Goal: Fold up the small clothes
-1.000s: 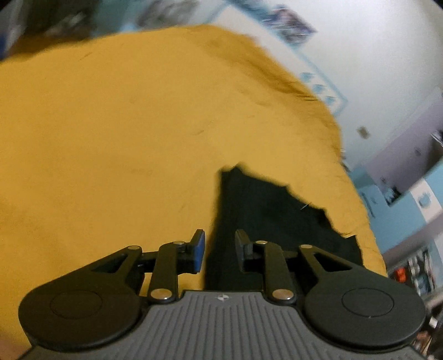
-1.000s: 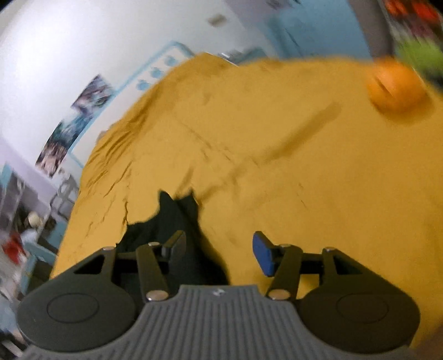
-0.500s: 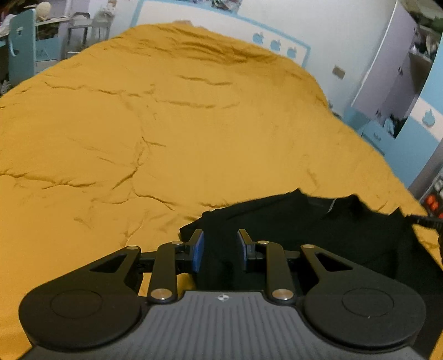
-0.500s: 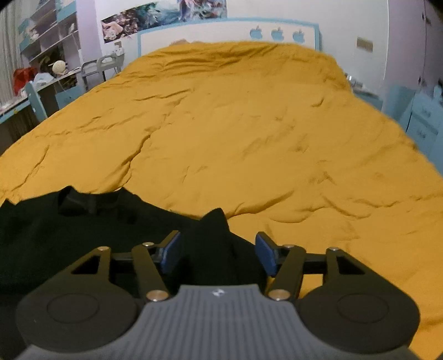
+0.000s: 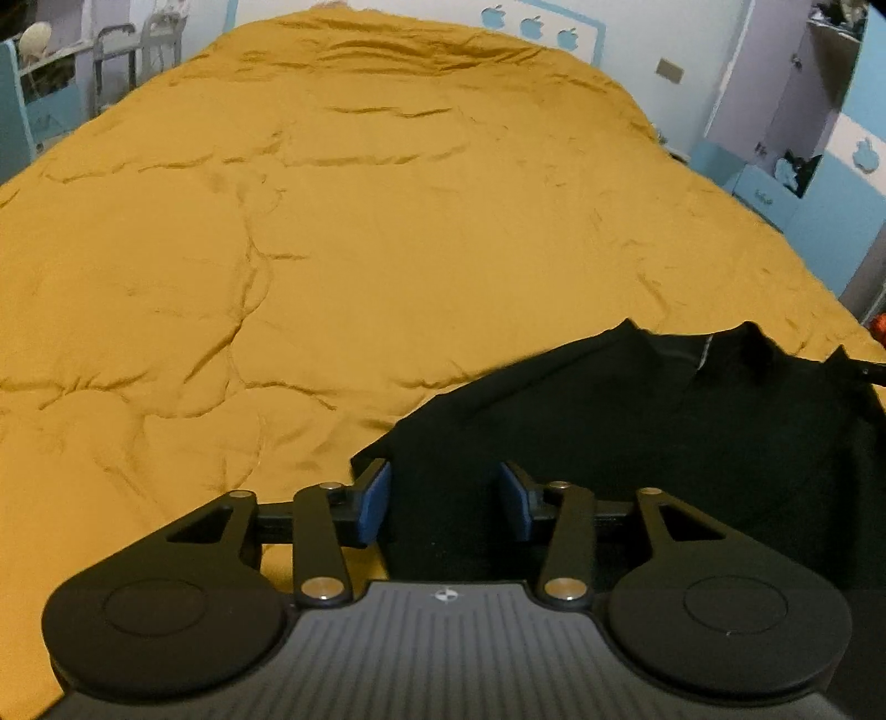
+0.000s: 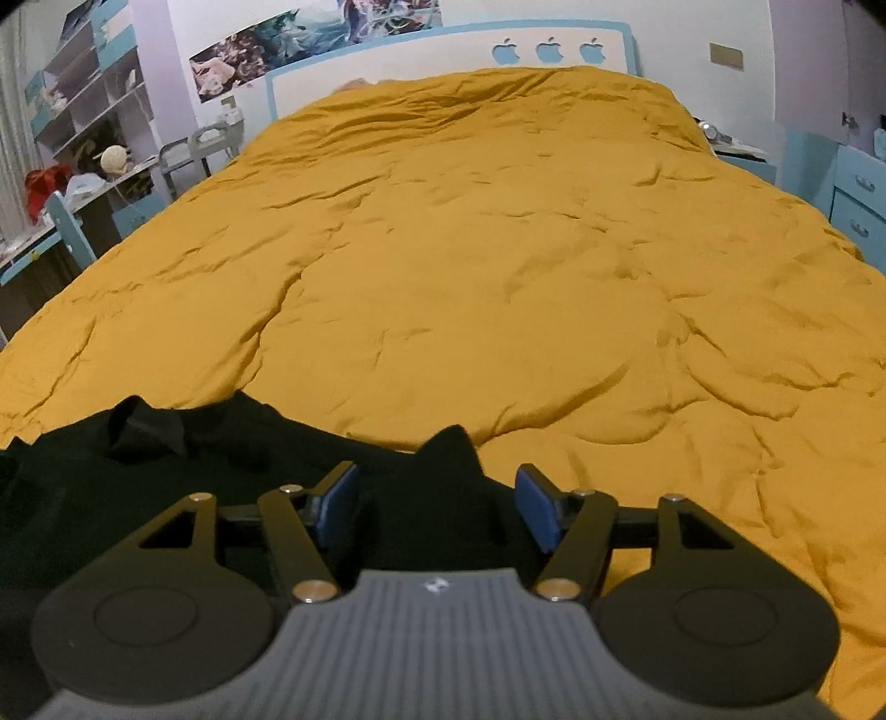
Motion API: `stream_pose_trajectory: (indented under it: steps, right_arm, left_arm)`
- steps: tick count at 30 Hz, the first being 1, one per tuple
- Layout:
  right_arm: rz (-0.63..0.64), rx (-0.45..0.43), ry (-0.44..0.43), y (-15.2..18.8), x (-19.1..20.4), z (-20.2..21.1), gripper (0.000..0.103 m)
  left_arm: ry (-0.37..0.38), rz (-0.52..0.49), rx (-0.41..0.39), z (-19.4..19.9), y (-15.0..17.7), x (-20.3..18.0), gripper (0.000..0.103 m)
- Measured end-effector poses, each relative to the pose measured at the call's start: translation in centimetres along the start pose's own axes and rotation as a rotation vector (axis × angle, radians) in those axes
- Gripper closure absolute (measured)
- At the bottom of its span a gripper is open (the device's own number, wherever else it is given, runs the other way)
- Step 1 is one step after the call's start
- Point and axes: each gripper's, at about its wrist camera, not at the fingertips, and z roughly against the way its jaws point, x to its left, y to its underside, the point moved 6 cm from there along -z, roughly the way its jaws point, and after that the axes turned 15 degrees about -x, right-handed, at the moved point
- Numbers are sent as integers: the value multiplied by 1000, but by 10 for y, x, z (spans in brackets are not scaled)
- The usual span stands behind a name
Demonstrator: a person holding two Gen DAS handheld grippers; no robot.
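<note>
A black garment (image 5: 637, 443) is lying spread on the near part of a bed covered by a mustard-yellow quilt (image 5: 387, 221), its collar pointing toward the headboard (image 6: 443, 50). The left gripper (image 5: 443, 501) is hovering over the garment's left edge with its fingers (image 5: 374, 501) released and standing apart; black cloth is filling the gap between the blue pads, while the left finger is sitting right at the cloth's border where the quilt begins. From the left wrist view the garment is stretching away to the right, with the neckline (image 5: 714, 354) up near the far right. The right gripper (image 6: 437, 509) is likewise released, its fingers (image 6: 537, 512) spread wide, and a peaked corner of the black garment (image 6: 448, 443) is rising between them; the right finger is lying just over the quilt (image 6: 554, 249) beside the cloth's edge. From this view the rest of the garment is extending to the left, its folded collar (image 6: 147, 429) lying near the left side. Neither pair of fingers is pinching the cloth.
</note>
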Motion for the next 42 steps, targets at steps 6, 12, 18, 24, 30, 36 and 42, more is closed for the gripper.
stream_pose_trajectory:
  steps: [6, 12, 18, 24, 30, 36, 42]
  right_arm:
    - [37, -7, 15, 1, 9, -3, 67]
    - [28, -37, 93, -1, 6, -1, 100]
    - [-54, -93, 145, -2, -4, 8, 100]
    - [-62, -33, 191, 17, -11, -16, 98]
    - [-95, -51, 202, 18, -17, -13, 73]
    - [-171, -201, 151, -12, 10, 66, 62]
    - [-213, -188, -75, 24, 113, 157, 50]
  left_arm:
    - [15, -9, -22, -2, 0, -5, 95]
    - [-48, 43, -254, 32, -17, -2, 98]
    - [-63, 205, -182, 11, -2, 25, 98]
    - [-86, 254, -112, -8, 20, 32, 97]
    - [-117, 260, -108, 5, 5, 35, 88]
    - [-85, 310, -191, 95, -22, 9, 88]
    - [121, 343, -160, 159, 30, -89, 76]
